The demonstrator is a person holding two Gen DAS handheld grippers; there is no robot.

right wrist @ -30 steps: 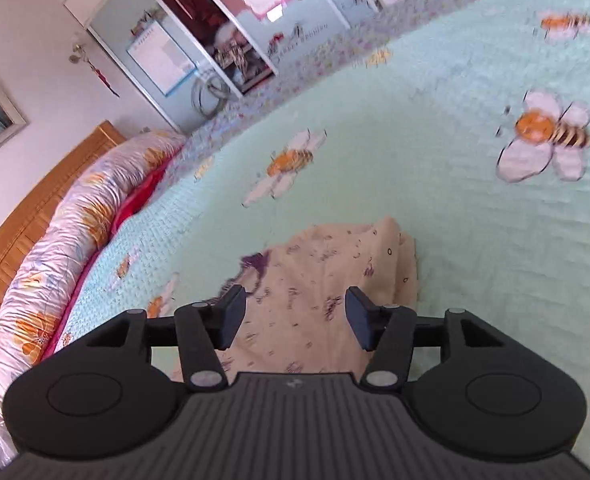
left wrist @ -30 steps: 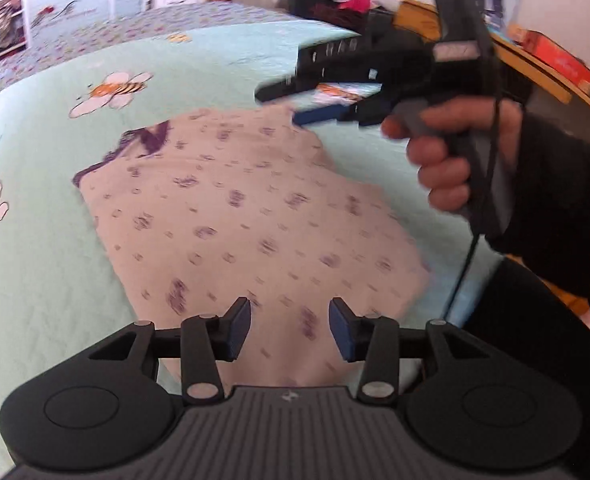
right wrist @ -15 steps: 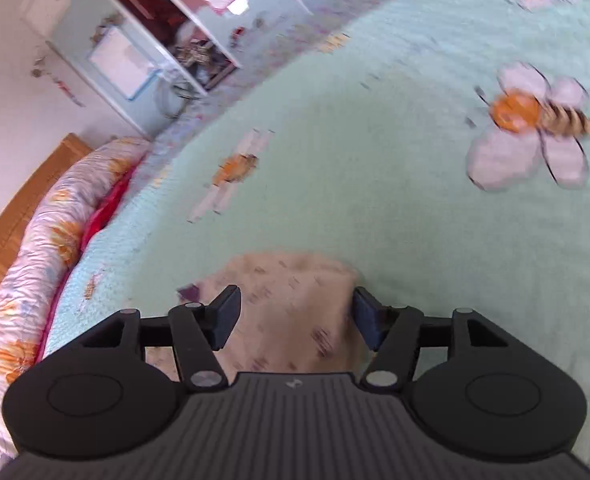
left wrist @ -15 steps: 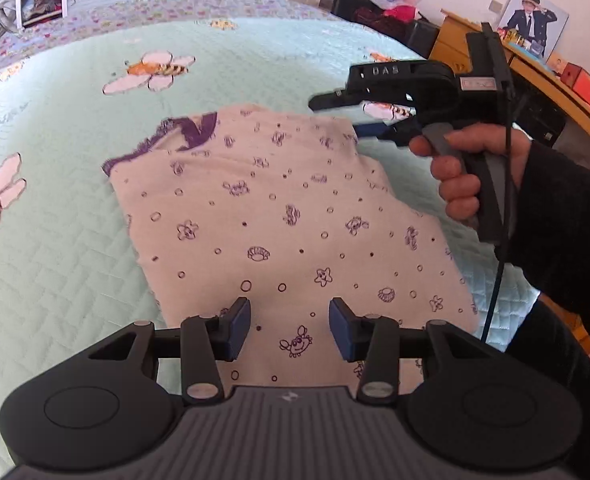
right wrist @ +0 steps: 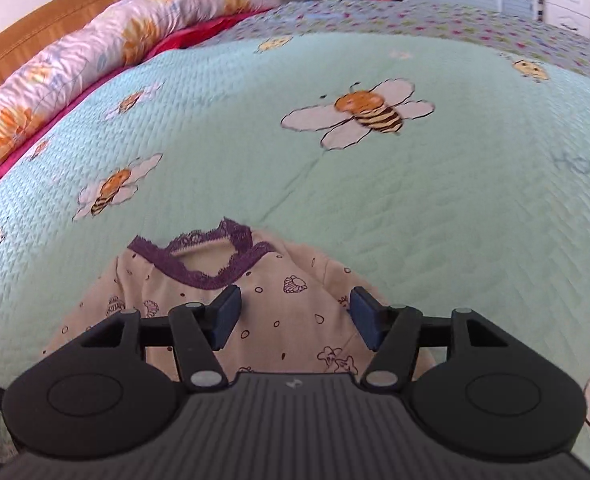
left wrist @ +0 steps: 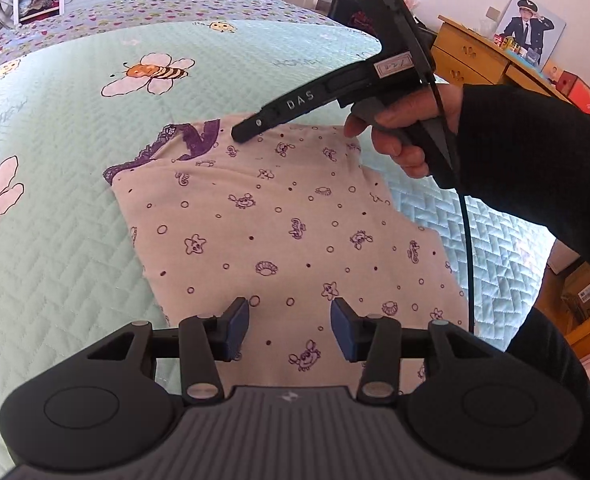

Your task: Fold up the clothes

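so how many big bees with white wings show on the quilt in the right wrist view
2 big ones: one upper right of the quilt, one at left, both beyond the cream printed garment. Smaller bees also dot the quilt; more may be hidden.

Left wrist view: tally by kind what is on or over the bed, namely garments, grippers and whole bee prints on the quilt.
Garments: 1, the folded cream top with purple lace collar.
Grippers: 2, left gripper and right gripper, both open, neither holding cloth.
Whole bee prints: 1, the large bee; another is cut off at the left edge.
Total: 4.
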